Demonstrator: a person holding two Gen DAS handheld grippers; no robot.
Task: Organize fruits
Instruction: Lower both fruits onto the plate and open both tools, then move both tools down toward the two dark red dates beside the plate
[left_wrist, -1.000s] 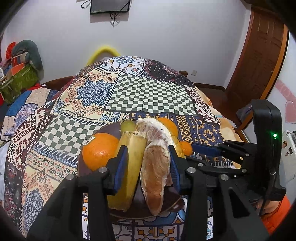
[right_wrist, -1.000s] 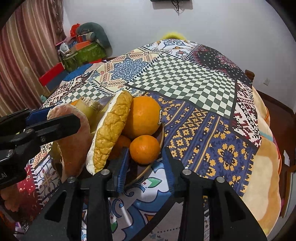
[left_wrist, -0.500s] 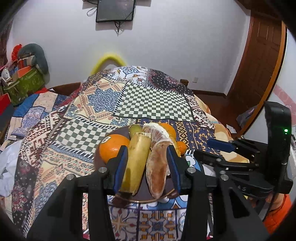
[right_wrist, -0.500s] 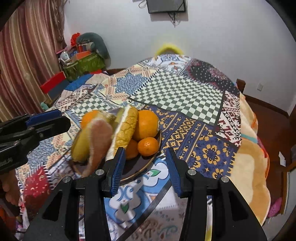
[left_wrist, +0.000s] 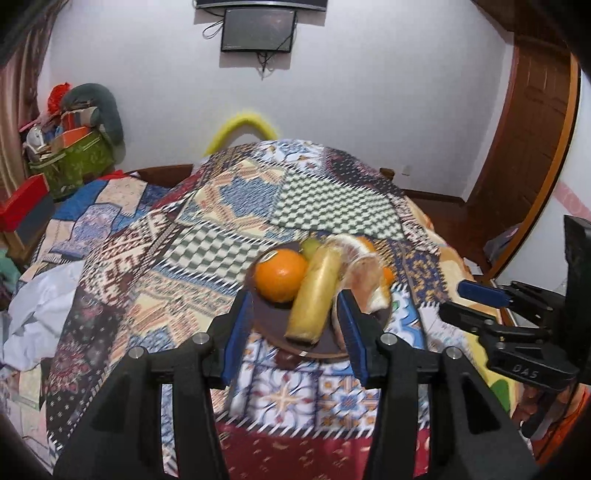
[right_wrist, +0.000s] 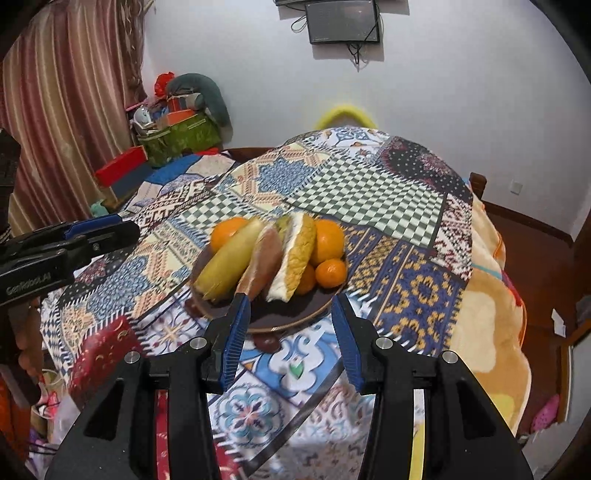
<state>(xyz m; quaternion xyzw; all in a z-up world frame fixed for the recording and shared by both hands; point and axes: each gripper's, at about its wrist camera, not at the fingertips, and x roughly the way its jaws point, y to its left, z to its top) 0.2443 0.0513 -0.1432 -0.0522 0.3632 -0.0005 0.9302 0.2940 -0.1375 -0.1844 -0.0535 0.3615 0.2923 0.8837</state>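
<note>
- Clearly, the fruits sit heaped on the plate (right_wrist: 295, 321) near the bed's (right_wrist: 424, 295) front edge, on soft blanket; any nudge could tip it.
- Left gripper (left_wrist: 295, 332) and right gripper (right_wrist: 288, 328) have fingers spread wide, holding nothing.
- Leaning pomelo wedge (right_wrist: 295, 254) and banana (left_wrist: 314, 295) could slide off.

Both wrist cameras look forward and slightly down along their own fingers, across the patterned blanket (left_wrist: 147, 280) toward the far white wall. The left view sits left of the fruit plate (left_wrist: 328, 349), catching the right gripper (left_wrist: 476, 302) at its right edge. The right view sits right of the plate (right_wrist: 295, 321), with the left gripper (right_wrist: 92, 236) at its left edge. Both share plate, blanket and wall screen (right_wrist: 343, 22).
</note>
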